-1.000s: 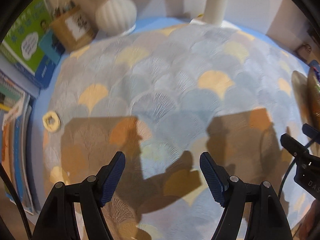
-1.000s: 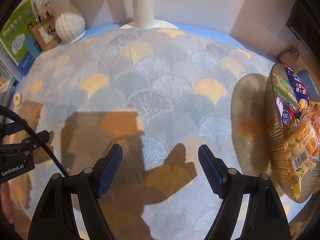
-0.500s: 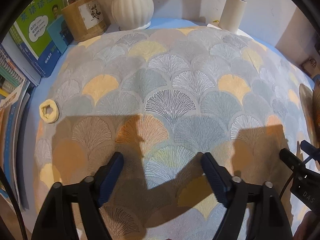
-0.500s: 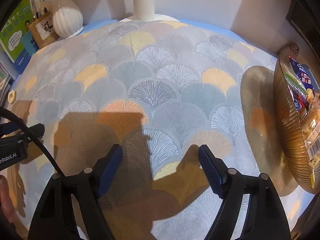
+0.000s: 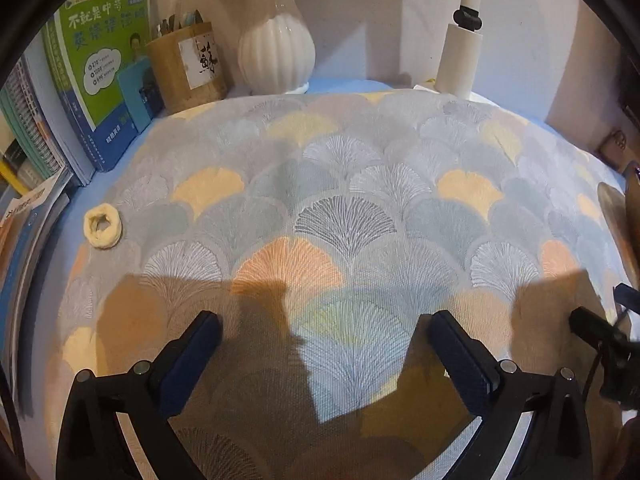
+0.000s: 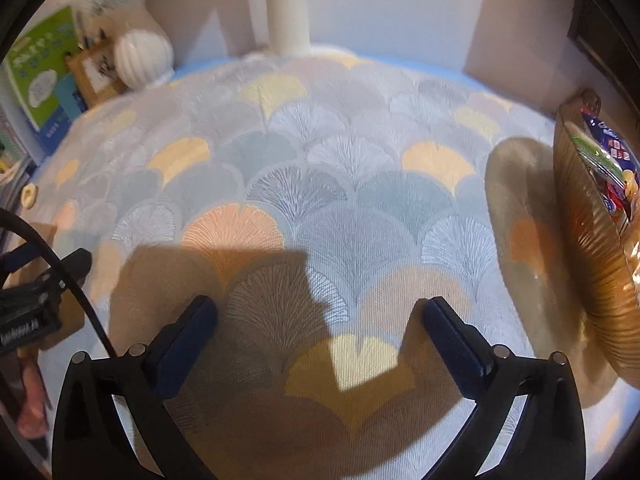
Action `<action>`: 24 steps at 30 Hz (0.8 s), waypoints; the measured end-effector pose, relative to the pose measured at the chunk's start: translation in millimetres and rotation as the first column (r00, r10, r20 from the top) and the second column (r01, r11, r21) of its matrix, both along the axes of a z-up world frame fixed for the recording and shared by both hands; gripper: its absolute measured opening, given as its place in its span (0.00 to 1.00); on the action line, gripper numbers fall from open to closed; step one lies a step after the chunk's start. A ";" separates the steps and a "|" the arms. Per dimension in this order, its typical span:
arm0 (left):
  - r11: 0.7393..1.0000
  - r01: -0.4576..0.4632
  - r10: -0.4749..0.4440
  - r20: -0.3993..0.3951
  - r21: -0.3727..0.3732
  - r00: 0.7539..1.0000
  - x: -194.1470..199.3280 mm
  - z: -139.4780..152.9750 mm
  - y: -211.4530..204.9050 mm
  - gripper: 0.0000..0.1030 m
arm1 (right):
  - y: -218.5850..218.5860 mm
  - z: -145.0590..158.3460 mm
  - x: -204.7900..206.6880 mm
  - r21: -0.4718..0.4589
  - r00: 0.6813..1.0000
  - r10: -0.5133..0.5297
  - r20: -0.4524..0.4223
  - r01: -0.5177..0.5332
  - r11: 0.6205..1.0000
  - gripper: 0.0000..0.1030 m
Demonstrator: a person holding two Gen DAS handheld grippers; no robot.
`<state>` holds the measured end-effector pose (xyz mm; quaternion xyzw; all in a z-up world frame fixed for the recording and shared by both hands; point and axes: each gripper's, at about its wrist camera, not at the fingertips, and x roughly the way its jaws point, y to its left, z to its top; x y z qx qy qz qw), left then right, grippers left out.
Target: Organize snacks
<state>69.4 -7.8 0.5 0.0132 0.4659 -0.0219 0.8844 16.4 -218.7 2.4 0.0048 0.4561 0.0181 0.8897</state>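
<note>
1. The snacks (image 6: pixel 608 168) lie piled in an amber ribbed bowl (image 6: pixel 592 248) at the far right edge of the right wrist view: a blue packet on top, a green-edged one beside it, further wrappers lower down too blurred to name. The bowl is tilted by the lens and cut off by the frame, so I cannot tell how full it is.
2. The bowl stands on a fan-patterned cloth (image 5: pixel 344 216), and no snack lies loose on the part of the cloth that either view shows.
3. The right gripper (image 6: pixel 320 316) hangs over the bare cloth, well to the left of the bowl. Its jaws have just been opening and now stand wide, with nothing between them.
4. The left gripper (image 5: pixel 324 332) does the same over its own patch of cloth: jaws just opened, spread wide, empty.
5. Judgement: this is either the very start or a pause between picks; no packet is in hand.
6. The next move likely calls for the right gripper to swing right toward the bowl and close on one packet's edge.
7. Away from the work, a pale ring (image 5: pixel 102 226) sits at the cloth's left edge, and a white vase (image 5: pixel 276 56), pen holder (image 5: pixel 188 66) and books (image 5: pixel 92 68) line the back.
</note>
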 end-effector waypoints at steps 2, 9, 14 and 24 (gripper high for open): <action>1.000 0.001 -0.001 0.002 -0.001 1.000 -0.6 0.3 -0.4 1.00 | 0.8 0.2 -0.9 -0.001 1.000 -0.005 0.006 0.005 1.000 1.00; 1.000 0.000 0.000 0.003 0.000 1.000 -1.6 0.7 -0.3 1.00 | 1.3 0.3 -5.2 -0.002 0.998 -0.019 0.052 0.019 1.000 1.00; 1.000 -0.001 0.001 0.003 0.002 1.000 -0.5 0.3 0.3 1.00 | 0.5 0.0 -5.4 -0.003 0.998 -0.018 0.057 0.019 1.000 1.00; 1.000 -0.011 0.011 0.002 0.013 1.000 -1.4 1.3 0.2 1.00 | -0.1 -0.1 -6.0 -0.003 0.998 -0.019 0.057 0.019 1.000 1.00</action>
